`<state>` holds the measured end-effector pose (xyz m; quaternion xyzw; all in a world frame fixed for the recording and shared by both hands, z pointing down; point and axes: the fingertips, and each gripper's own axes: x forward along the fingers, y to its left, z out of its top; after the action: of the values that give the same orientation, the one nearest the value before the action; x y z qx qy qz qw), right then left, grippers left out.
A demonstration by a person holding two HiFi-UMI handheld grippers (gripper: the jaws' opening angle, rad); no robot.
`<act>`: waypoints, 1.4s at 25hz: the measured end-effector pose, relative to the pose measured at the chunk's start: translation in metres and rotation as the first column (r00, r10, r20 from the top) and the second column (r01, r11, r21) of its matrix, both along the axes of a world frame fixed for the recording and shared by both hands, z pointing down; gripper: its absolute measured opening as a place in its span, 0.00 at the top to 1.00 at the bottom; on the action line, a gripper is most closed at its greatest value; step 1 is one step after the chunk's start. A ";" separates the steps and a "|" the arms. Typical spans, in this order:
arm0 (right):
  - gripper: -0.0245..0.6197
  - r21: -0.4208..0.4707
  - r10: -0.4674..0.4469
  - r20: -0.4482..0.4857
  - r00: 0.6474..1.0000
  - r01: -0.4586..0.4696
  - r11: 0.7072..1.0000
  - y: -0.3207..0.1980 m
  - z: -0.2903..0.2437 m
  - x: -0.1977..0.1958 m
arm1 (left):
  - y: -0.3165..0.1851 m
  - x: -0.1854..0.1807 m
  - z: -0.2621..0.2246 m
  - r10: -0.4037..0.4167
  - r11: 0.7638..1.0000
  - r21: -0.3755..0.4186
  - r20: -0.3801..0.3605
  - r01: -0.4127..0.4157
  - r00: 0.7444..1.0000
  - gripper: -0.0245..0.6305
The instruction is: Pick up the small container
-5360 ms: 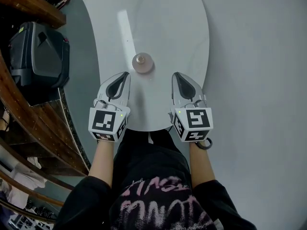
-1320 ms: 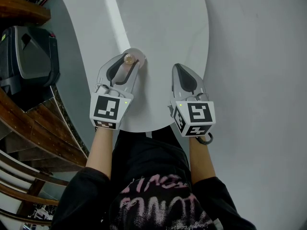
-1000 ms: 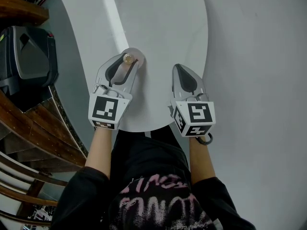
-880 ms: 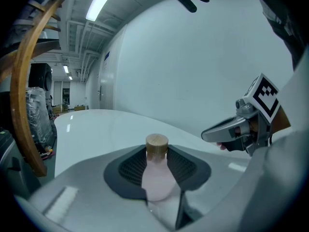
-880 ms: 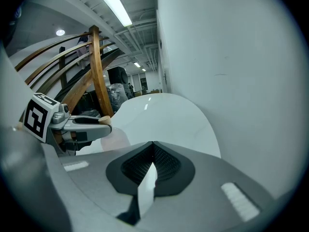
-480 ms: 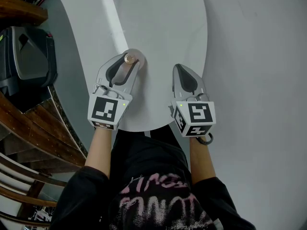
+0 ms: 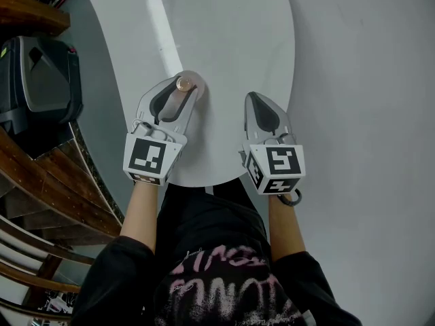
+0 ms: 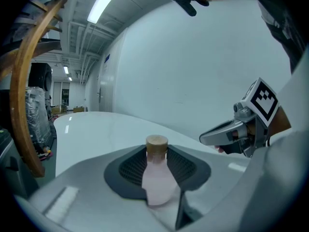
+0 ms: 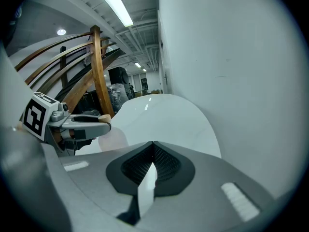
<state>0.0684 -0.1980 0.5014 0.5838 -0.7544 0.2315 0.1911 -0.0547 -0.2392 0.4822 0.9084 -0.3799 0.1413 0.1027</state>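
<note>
**Left tongs clamped on the small container**

In my head view the small container (image 7: 183,84) shows only its tan cap and a sliver of pink body. My left tongs (image 7: 181,92) cover the rest. The left gripper view gives more: a pale pink neck and shoulder stand upright, pinched between the dark pads (image 8: 126,170), with the base cut off below the jaws. It is capped, and I cannot tell what is inside. No view settles whether its base touches the table (image 7: 231,39). It is over the table's left side, near me. My right tongs (image 7: 257,106) are clenched on nothing, apart to its right. Their view catches only a pink blur under the left tongs.
</note>
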 end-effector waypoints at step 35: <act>0.95 0.137 -0.051 0.023 0.998 0.047 0.989 0.006 -0.056 -0.013 | 0.027 -0.018 -0.050 -0.072 0.996 0.062 0.007 0.071 0.997 0.77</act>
<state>0.0559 -0.1924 0.4451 0.5737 -0.7851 0.1823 0.1461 -0.0730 -0.2124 0.4318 0.8963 -0.4168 0.1298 0.0778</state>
